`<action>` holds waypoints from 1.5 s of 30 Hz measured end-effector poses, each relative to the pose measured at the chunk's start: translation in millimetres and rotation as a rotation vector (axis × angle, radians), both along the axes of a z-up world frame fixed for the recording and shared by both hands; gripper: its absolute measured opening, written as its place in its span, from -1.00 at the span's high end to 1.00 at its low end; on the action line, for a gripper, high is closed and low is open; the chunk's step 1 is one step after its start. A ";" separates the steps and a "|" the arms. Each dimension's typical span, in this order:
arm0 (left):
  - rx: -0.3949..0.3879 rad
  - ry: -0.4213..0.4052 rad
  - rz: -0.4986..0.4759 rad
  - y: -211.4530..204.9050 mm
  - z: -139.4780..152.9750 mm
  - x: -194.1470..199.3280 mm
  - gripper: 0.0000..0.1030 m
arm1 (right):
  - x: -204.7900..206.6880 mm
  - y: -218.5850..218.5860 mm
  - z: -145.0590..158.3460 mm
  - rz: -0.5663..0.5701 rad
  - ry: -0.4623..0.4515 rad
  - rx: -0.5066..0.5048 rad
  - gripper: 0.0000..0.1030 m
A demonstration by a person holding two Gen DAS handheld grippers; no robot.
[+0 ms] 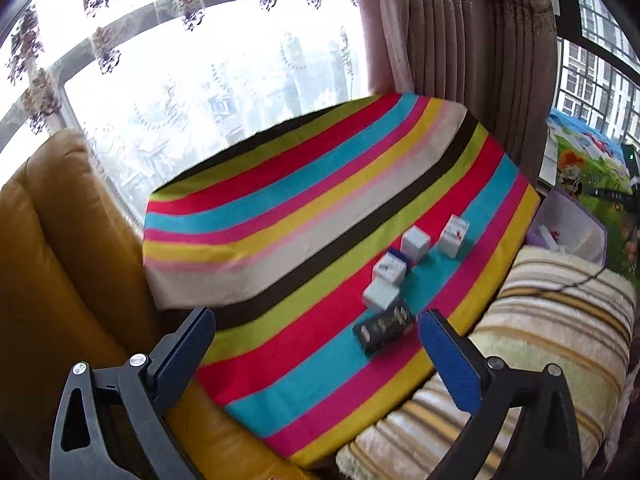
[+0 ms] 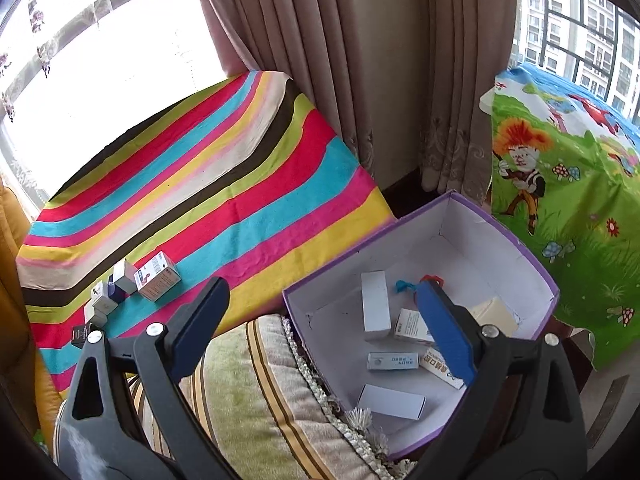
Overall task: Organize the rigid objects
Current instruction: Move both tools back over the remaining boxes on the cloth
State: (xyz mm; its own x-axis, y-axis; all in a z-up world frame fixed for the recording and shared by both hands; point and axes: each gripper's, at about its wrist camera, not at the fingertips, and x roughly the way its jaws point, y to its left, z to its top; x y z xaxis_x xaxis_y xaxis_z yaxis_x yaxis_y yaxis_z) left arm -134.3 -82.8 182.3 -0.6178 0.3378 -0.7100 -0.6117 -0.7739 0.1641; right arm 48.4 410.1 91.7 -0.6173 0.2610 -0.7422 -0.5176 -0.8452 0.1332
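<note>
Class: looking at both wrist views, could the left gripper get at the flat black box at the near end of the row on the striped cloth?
Probably yes. The left gripper is open and empty, and the flat black box lies just ahead between its fingers, with only bare striped cloth before it.

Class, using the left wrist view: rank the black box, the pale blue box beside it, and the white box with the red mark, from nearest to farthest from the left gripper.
1. Black box: nearest the left gripper, lying by its right finger.
2. Pale blue box: just beyond the black one.
3. White box with the red mark: farthest, at the row's far right end.
</note>
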 end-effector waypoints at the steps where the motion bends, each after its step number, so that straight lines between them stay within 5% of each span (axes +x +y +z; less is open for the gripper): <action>1: 0.012 0.023 -0.024 15.1 7.5 -7.1 -1.00 | -5.2 -1.0 -1.2 0.006 -0.003 -0.002 -0.87; 7: 0.144 0.085 -0.089 100.1 25.2 -55.1 -1.00 | -35.1 -22.0 -3.9 0.108 0.003 0.022 -0.87; 17: 0.097 0.010 -0.265 205.7 -19.1 -61.9 -1.00 | -74.4 -45.0 -14.2 0.229 0.032 0.055 -0.88; 22: 0.291 -0.083 -0.358 261.8 -7.2 -47.8 -1.00 | -82.2 -36.7 -22.1 0.227 0.013 0.022 -0.88; 26: 0.411 -0.077 -0.416 278.9 17.0 -1.8 -1.00 | -87.7 -41.0 -20.4 0.258 0.016 0.046 -0.88; 30: 0.370 -0.026 -0.275 254.0 13.0 29.9 -1.00 | -94.2 -57.0 -19.6 0.312 0.028 0.070 -0.88; 37: 0.372 -0.009 0.091 157.2 -40.8 46.3 -1.00 | -110.2 -94.8 -25.4 0.418 0.001 0.078 -0.89; 41: 0.369 -0.083 0.304 106.6 -87.8 26.4 -1.00 | -124.1 -125.0 -38.8 0.492 -0.043 0.109 -0.92; 45: 0.287 -0.172 0.434 77.5 -130.7 10.1 -0.99 | -139.3 -149.0 -54.6 0.548 -0.081 0.123 -0.93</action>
